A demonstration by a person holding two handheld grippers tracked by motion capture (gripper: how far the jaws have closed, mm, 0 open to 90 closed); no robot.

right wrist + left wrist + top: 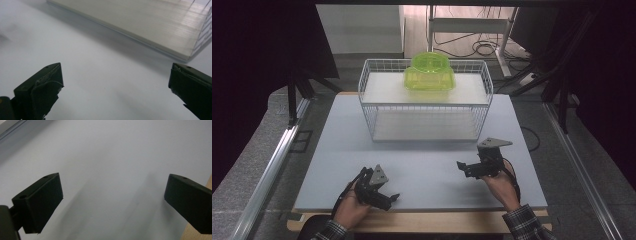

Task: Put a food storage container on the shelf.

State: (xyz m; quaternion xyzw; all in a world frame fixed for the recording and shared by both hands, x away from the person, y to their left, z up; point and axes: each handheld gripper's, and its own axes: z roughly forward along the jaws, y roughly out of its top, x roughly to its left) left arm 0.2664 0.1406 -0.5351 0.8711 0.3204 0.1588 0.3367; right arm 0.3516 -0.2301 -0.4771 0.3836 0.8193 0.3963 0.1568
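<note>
High view. A translucent yellow-green plastic container with a round domed top (430, 75) sits in the upper centre of the frame, on the top shelf of a white wire-mesh rack (371, 117) that stands at the far middle of a pale grey rectangular table board (332, 150). A second, lower shelf inside the rack is bare. Left gripper (387, 198), black, two-jawed, with a grey three-cornered plate on top, is held in a hand at the lower left of the frame, near the front edge of the board; its jaws point toward the frame's right and stand apart. Right gripper (463, 168), of the same build, is held at the lower right of centre, jaws pointing toward the frame's left and spread. The container is well apart from both grippers, above them in the frame, with the rack's front wall between. Plaid sleeve cuffs show at the bottom edge.

Left gripper view. Two black jaws at the lower left and lower right corners, set wide, nothing between them. Bare grey board behind; a strip of tan wood at the right edge.

Right gripper view. Two black jaws in the lower corners, set wide, nothing held. The rack's lower shelf (140, 22), pale and flat, crosses the upper right of the frame, with wire mesh at the far right edge.
</note>
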